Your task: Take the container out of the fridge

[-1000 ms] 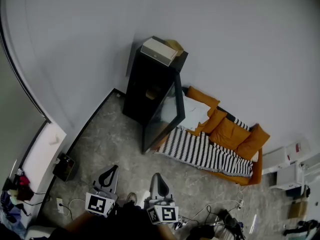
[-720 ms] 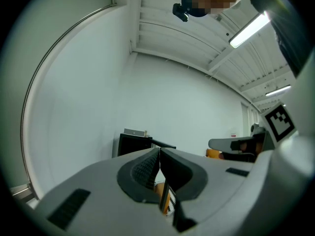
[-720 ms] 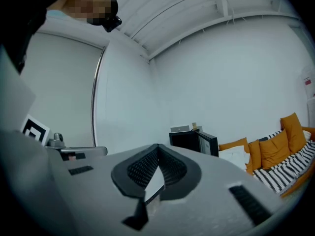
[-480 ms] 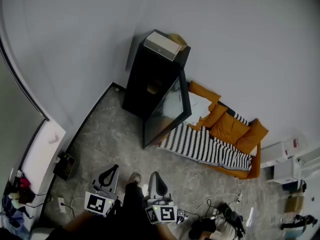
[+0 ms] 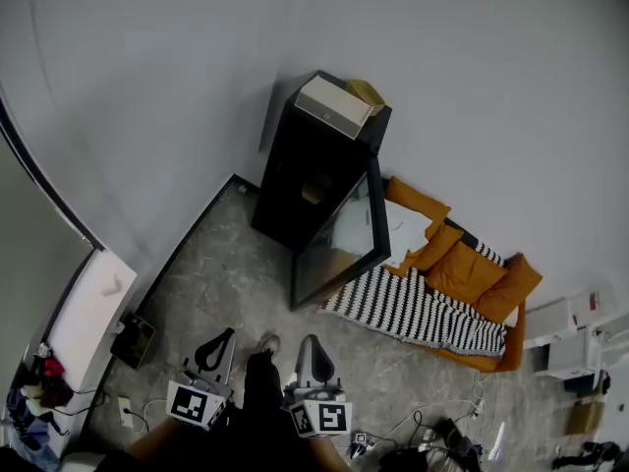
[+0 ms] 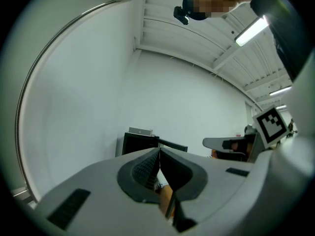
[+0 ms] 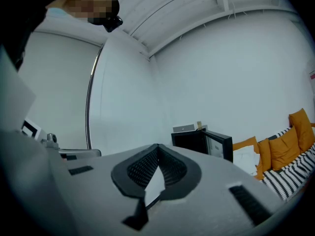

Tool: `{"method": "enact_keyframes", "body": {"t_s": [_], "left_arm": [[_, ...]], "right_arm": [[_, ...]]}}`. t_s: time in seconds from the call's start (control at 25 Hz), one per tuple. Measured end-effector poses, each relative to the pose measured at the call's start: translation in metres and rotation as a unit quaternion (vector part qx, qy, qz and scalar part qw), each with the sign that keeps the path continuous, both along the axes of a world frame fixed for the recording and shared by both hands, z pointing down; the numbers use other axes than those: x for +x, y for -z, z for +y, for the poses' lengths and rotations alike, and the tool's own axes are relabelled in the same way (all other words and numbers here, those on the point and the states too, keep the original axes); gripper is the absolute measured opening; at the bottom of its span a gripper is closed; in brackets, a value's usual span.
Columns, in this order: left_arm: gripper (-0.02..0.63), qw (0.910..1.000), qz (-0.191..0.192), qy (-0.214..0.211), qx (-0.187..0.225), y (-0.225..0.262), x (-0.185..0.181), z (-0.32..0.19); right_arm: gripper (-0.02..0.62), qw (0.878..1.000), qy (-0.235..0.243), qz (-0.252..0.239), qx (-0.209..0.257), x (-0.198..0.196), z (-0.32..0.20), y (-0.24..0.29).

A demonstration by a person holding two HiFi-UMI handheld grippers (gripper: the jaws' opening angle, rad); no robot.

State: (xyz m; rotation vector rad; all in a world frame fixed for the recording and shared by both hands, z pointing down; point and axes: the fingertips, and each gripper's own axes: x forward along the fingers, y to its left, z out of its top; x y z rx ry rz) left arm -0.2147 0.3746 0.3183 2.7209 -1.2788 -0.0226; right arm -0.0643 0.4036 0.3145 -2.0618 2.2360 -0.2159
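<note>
The only print that can be made out is the black-and-white square pattern on each marker cube (image 5: 194, 402); a red-marked label on a white cabinet (image 5: 573, 308) at the head view's right edge is too small to read.

Both grippers sit at the bottom of the head view, well apart from the fridge (image 5: 305, 180). The left gripper (image 5: 218, 344) has its jaws pressed together with nothing between them, and so does the right gripper (image 5: 312, 354).

The fridge stands black against the wall at upper centre, its glass door (image 5: 342, 234) swung open. Only the head view looks into it: a small tan shape (image 5: 315, 192) sits on a shelf inside, too small to identify as the container. A white box (image 5: 334, 106) lies on top.

The left gripper view shows the fridge beyond its closed tips (image 6: 159, 154), the other gripper's marker at right, and a ceiling light (image 6: 253, 31). The right gripper view, past its own closed tips (image 7: 157, 147), shows the open door edge-on, orange cushions (image 7: 288, 144) and a striped blanket (image 7: 290, 177) at right.
</note>
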Motion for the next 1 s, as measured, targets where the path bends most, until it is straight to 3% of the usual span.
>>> {"method": "enact_keyframes", "body": {"t_s": [0.56, 1.0], "left_arm": [[0.005, 0.9992, 0.014, -0.002, -0.039, 0.001, 0.102, -0.139], [0.005, 0.9976, 0.019, -0.004, -0.067, -0.010, 0.156, -0.207]], "right_arm": [[0.000, 1.000, 0.029, 0.010, 0.000, 0.081, -0.146, 0.007], [0.000, 0.999, 0.040, 0.004, 0.001, 0.123, -0.205, -0.002]]}}
